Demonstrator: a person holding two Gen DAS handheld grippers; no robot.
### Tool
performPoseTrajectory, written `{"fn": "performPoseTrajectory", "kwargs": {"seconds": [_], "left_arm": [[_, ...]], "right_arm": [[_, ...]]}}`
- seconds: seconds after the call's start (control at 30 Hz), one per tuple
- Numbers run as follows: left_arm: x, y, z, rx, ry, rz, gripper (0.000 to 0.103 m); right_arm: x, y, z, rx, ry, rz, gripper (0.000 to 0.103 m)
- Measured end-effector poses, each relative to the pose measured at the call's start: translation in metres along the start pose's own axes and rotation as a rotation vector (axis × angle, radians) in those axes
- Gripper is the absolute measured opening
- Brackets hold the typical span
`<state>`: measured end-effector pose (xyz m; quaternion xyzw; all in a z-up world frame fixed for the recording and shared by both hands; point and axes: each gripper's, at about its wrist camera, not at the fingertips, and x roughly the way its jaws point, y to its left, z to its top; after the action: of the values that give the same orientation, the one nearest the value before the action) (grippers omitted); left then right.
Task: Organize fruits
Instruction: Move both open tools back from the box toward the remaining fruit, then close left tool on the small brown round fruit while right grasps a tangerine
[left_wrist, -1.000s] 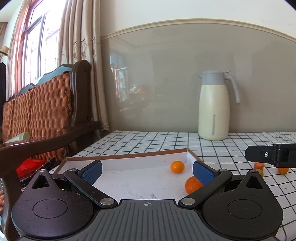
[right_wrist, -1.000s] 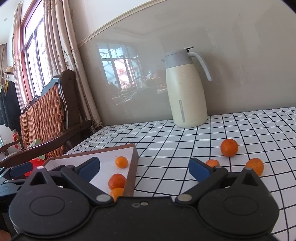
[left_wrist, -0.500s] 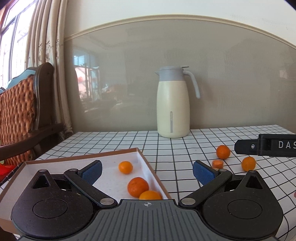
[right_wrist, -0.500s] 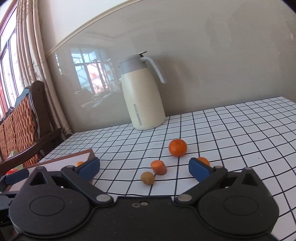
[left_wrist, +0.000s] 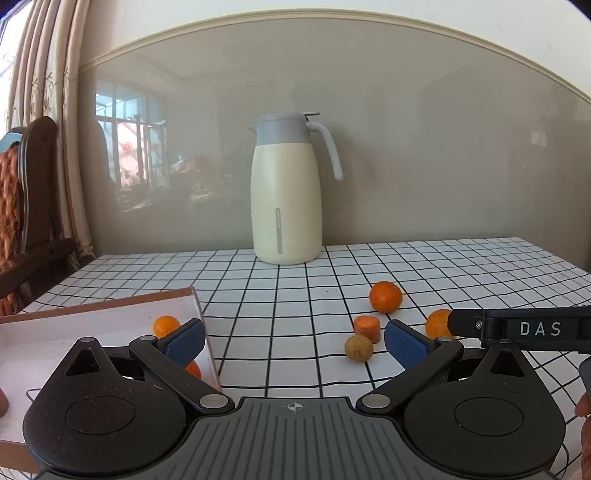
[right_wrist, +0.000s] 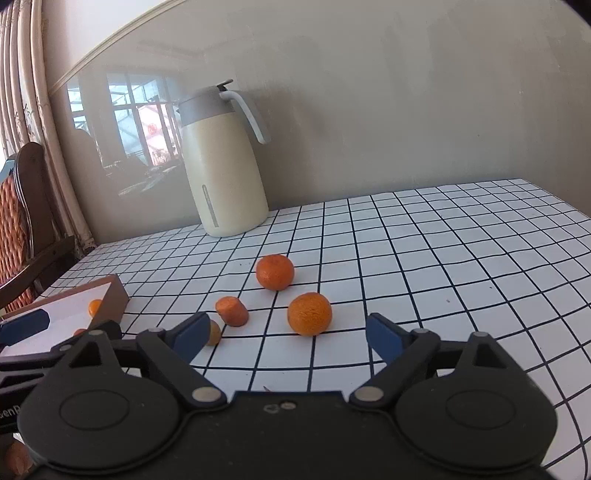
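Two mandarins lie loose on the checked tablecloth: a far one (right_wrist: 275, 271) and a near one (right_wrist: 309, 313). My right gripper (right_wrist: 288, 338) is open and empty, just short of the near mandarin. A carrot piece (right_wrist: 232, 311) and a small brown fruit (right_wrist: 213, 332) lie to their left. My left gripper (left_wrist: 293, 343) is open and empty beside the white tray's brown rim (left_wrist: 205, 325). The tray holds a mandarin (left_wrist: 166, 325); another (left_wrist: 192, 369) is partly hidden behind my left finger. The left view also shows the far mandarin (left_wrist: 385, 296) and carrot piece (left_wrist: 367, 328).
A cream thermos jug (left_wrist: 286, 195) stands at the back against the wall. A wooden chair (left_wrist: 22, 206) and curtain are at the left beyond the table edge. The right gripper's finger (left_wrist: 517, 326) crosses the left view at right.
Both grippers swung right, away from the tray toward the loose fruit. The tray has slid to the left edge of both views; the loose mandarins are now closer.
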<state>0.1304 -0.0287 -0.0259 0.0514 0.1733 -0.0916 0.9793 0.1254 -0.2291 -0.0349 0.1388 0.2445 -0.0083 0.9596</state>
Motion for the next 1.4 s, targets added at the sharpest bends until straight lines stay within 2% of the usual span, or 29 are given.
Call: {"fn": "performPoseTrajectory", "kwargs": {"seconds": [0.17, 0.2, 0.23, 0.27, 0.3, 0.37, 0.8, 1.0, 1.23, 1.37, 1.4], "left_arm": [[0.008, -0.016, -0.003, 0.024, 0.023, -0.026, 0.103], [0.011, -0.019, -0.003, 0.027, 0.030, -0.031, 0.097], [0.014, -0.021, -0.004, 0.029, 0.042, -0.032, 0.087], [0.018, -0.022, -0.004, 0.028, 0.060, -0.038, 0.085], [0.021, -0.022, -0.005, 0.020, 0.074, -0.042, 0.085], [0.028, -0.024, -0.006, 0.002, 0.090, -0.042, 0.085], [0.067, -0.040, -0.007, -0.004, 0.148, -0.051, 0.063], [0.081, -0.049, -0.007, -0.009, 0.166, -0.061, 0.062], [0.094, -0.055, -0.009, -0.017, 0.199, -0.071, 0.042], [0.097, -0.055, -0.009, -0.023, 0.210, -0.072, 0.039], [0.097, -0.055, -0.010, -0.023, 0.213, -0.074, 0.031]], "right_arm": [[0.000, -0.011, -0.003, -0.004, 0.022, -0.016, 0.068], [0.001, -0.013, -0.003, -0.003, 0.027, -0.016, 0.064], [0.002, -0.015, -0.004, 0.000, 0.033, -0.015, 0.060], [0.005, -0.017, -0.004, 0.003, 0.044, -0.009, 0.051], [0.006, -0.018, -0.004, 0.002, 0.053, -0.002, 0.046], [0.011, -0.019, -0.003, 0.000, 0.056, -0.003, 0.046], [0.041, -0.020, 0.010, 0.029, 0.086, 0.028, 0.046], [0.057, -0.020, 0.012, 0.040, 0.105, 0.013, 0.046], [0.069, -0.023, 0.012, 0.048, 0.127, 0.001, 0.046], [0.073, -0.024, 0.011, 0.053, 0.127, 0.004, 0.038], [0.074, -0.024, 0.011, 0.051, 0.128, 0.005, 0.035]]}}
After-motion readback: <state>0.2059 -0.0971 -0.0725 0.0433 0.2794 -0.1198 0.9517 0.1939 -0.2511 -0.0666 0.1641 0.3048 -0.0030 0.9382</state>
